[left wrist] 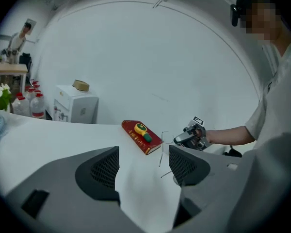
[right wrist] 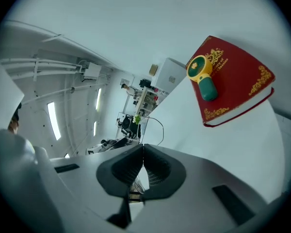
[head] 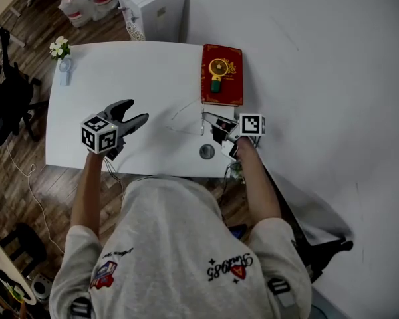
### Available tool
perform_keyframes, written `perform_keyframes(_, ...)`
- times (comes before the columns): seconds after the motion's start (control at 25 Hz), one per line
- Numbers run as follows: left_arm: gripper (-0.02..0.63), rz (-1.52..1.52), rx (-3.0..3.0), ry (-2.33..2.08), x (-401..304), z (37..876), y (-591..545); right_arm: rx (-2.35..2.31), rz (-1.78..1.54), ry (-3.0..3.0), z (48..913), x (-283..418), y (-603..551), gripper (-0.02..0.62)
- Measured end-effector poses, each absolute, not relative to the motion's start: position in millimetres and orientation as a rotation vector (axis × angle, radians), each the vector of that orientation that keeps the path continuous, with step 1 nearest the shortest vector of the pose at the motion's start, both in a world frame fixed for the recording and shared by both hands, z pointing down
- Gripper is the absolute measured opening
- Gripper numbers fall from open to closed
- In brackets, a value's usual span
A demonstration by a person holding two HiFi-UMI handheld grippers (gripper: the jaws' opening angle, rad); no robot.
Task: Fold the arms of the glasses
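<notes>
Right now the right claw [right wrist: 143,147] is pinched fully closed on the thin wire frame of the glasses [left wrist: 161,157], with the wire loop poking out just past its tips in the right gripper view. Glasses sit at the right end of the white table [head: 120,78], just in front of the red book [head: 221,92]. Both arms are unfolded and splay out from the frame. Can't tell if the arm tips touch the table.

Left claw [left wrist: 143,162] is open and empty, with only bare table between its jaws. It hangs over the left part of the table, well apart from the glasses, aimed toward them.

Yellow-and-green gadget [head: 217,73] lies on the book. Small round gray disc [head: 207,151] sits near the table's front edge, beside the right claw. Flowers [head: 60,46] are at the far left corner. White cabinet [head: 153,5] and water bottles [head: 86,2] stand behind the table.
</notes>
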State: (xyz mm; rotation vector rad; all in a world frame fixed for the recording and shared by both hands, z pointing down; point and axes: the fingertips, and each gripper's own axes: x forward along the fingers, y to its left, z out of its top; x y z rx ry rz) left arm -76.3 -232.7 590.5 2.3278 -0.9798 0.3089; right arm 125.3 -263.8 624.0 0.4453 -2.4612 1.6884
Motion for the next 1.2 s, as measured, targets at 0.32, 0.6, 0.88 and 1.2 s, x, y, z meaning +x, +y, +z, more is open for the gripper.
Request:
perform_keyframes(0.32, 0.215, 0.223, 2.298, -0.583, -32.6, 578.4, -223.5, 0.548, 1.856, -2.255, 617.9, 134.7, -236.8, 0.009)
perform_keyframes(0.6, 0.149, 0.069, 2.115, -0.258, 3.5, 577.5, -220.5, 0.26, 1.61, -2.521, 583.0, 117.5, -234.6, 0.009)
perform_keyframes(0.88, 0.146, 0.143, 2.062, -0.065, 34.2, 573.8, -206.0, 0.231, 1.615, -2.527, 571.4, 114.7, -224.7, 0.009)
perform_keyframes(1.2, 0.055, 0.291, 2.033, 0.069, 46.1, 579.3, -193.5, 0.186, 1.608, -2.527, 564.3, 104.3, -218.2, 0.009)
